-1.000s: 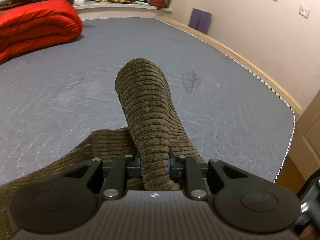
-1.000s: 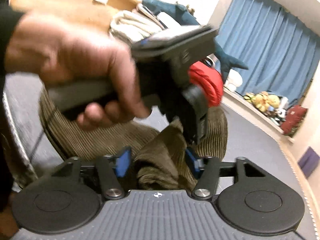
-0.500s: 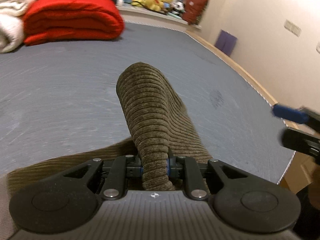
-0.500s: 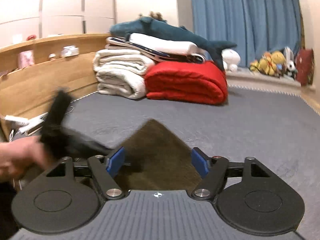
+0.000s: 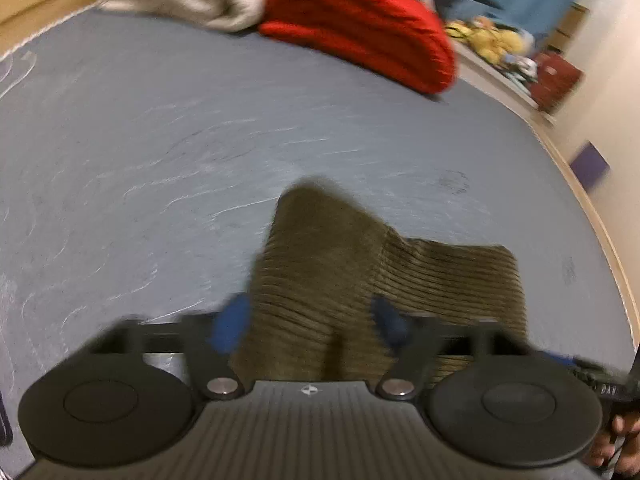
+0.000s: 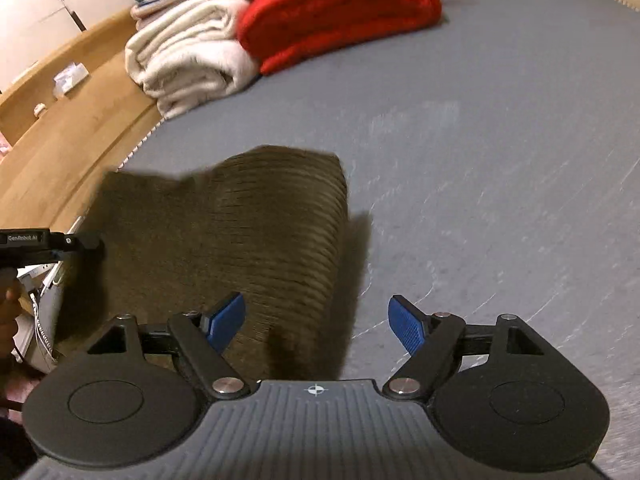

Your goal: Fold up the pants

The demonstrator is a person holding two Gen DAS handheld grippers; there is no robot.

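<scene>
The olive corduroy pants [image 5: 320, 264] lie in a folded heap on the grey mattress [image 5: 160, 140]. My left gripper [image 5: 310, 320] is over their near end, jaws opening. The cloth runs between its blurred blue pads [image 5: 232, 320], which no longer pinch it. In the right wrist view the pants [image 6: 240, 232] spread out to the left of the centre. My right gripper [image 6: 316, 320] stands open above their near edge. Its left pad [image 6: 224, 318] is over the cloth and its right pad [image 6: 408, 328] is over bare mattress. The other gripper's black body [image 6: 40, 244] shows at the left edge.
A folded red blanket [image 6: 340, 12] and folded white blankets [image 6: 188, 60] are stacked at the far end of the mattress. A wooden bed frame [image 6: 60, 152] runs along the left side. Plush toys [image 5: 492, 36] sit by the curtain. A hand [image 5: 616, 448] shows at bottom right.
The left jaws have sprung apart and let go of the rolled pants leg. The right jaws widened off the cloth. Both views swung round, and the pants now lie on the mattress.
</scene>
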